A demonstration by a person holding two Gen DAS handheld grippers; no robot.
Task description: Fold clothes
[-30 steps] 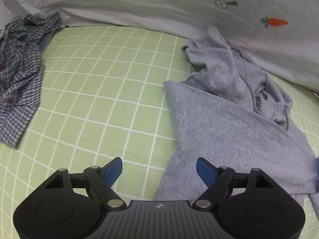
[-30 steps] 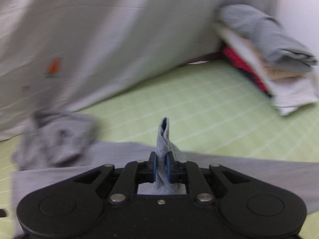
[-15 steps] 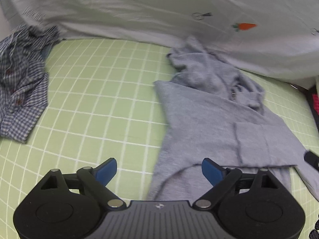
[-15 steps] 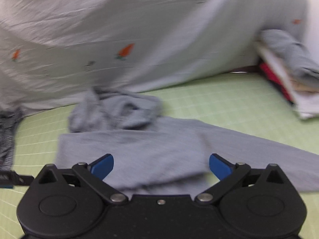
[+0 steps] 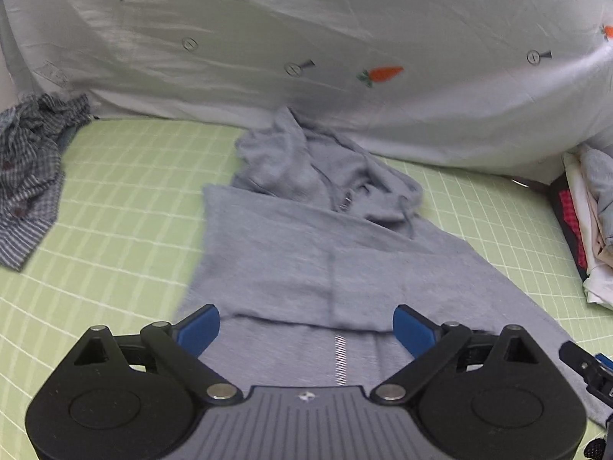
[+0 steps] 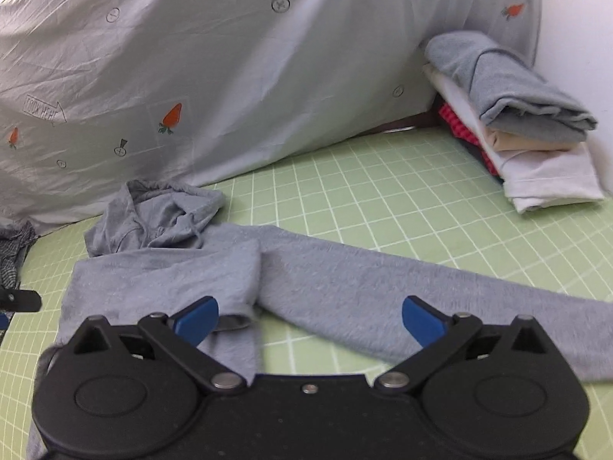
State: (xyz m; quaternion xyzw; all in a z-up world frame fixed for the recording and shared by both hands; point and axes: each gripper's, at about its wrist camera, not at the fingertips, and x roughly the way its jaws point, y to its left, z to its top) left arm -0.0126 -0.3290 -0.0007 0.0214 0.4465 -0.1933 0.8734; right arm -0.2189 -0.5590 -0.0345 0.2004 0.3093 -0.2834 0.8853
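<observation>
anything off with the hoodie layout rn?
Grey hoodie: one sleeve is folded across the body, the other sleeve trails out sideways over the green mat; the hood is bunched, not flat.

The lower hem of the grey hoodie (image 5: 306,260) was hidden behind the gripper body. Its outstretched sleeve (image 6: 459,299) was cut off at the right edge. The checked shirt (image 5: 27,188) was cropped at the left edge.

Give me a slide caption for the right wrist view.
Right gripper open above a grey hoodie spread on the green grid mat, folded clothes stack behind.
</observation>
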